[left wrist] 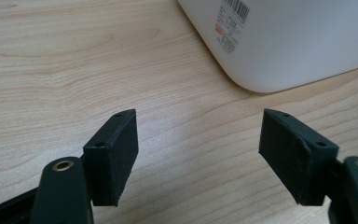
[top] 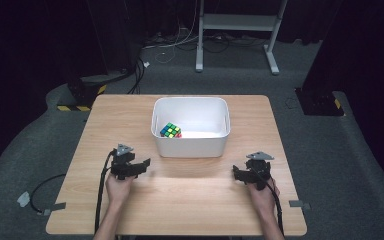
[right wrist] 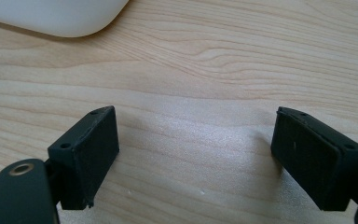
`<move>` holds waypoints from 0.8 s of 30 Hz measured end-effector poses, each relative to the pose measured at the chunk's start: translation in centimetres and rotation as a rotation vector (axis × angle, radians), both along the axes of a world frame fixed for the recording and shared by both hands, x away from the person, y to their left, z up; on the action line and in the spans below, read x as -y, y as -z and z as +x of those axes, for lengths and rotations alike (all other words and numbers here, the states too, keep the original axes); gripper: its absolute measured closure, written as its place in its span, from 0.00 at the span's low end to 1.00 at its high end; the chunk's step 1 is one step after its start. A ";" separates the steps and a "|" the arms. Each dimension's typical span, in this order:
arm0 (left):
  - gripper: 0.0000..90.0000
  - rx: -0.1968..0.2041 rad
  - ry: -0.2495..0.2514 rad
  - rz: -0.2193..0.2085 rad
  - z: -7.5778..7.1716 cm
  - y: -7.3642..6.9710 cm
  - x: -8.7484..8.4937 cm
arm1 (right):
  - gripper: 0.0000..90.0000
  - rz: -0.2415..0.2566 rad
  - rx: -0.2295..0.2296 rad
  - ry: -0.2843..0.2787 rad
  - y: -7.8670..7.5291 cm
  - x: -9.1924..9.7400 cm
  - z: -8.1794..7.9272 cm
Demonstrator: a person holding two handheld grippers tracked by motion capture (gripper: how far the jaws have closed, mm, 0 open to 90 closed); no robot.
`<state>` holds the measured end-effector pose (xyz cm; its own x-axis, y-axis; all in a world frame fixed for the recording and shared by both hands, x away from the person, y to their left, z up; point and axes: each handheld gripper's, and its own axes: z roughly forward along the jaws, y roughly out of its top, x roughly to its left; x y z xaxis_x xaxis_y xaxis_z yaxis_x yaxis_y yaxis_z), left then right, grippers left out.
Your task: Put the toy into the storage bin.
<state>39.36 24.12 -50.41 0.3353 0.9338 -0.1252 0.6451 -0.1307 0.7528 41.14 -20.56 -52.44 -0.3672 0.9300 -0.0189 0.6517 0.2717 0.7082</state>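
The cube (top: pixel 170 131) lay inside the white bin (top: pixel 190 145), down in its left front corner. It showed green, yellow and blue squares. The bin stood in the middle of the wooden table (top: pixel 130 115), a little toward the far side.

The left gripper (top: pixel 139 166) sat on the table at about 7 o'clock from the bin. The left hand (top: pixel 118 186) held it from behind, with the forearm coming up from the bottom edge. The gripper pointed toward 2 o'clock, at the bin's near left corner. It was near the bin but not touching it. In the left gripper view, its two black jaws stood spread apart with only bare wood between them. The rounded corner of the bin, with a label (left wrist: pixel 232 23) on it, rose just ahead at 1 o'clock.

The right gripper (top: pixel 240 176) sat at about 5 o'clock from the bin. The right hand (top: pixel 262 192) held it, and it pointed toward 10 o'clock. In the right gripper view, its jaws were spread wide too, with nothing between them. A bit of the bin showed far up at 11 o'clock.

Both grippers were well apart from each other and from the cube.
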 end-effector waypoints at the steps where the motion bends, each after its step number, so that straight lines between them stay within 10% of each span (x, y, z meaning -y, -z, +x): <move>1: 0.32 -0.005 -0.001 0.005 0.0 0.1 0.0 | 0.16 0.000 0.000 0.000 0.0 0.0 0.0; 24: 0.31 -0.011 -0.042 0.061 0.7 1.3 -0.4 | 0.16 0.000 0.000 0.000 0.0 0.0 0.0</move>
<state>40.11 24.48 -51.69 0.2942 0.9531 -0.0712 0.6594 -0.1485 0.7370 41.14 -20.56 -52.44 -0.3672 0.9300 -0.0190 0.6517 0.2718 0.7081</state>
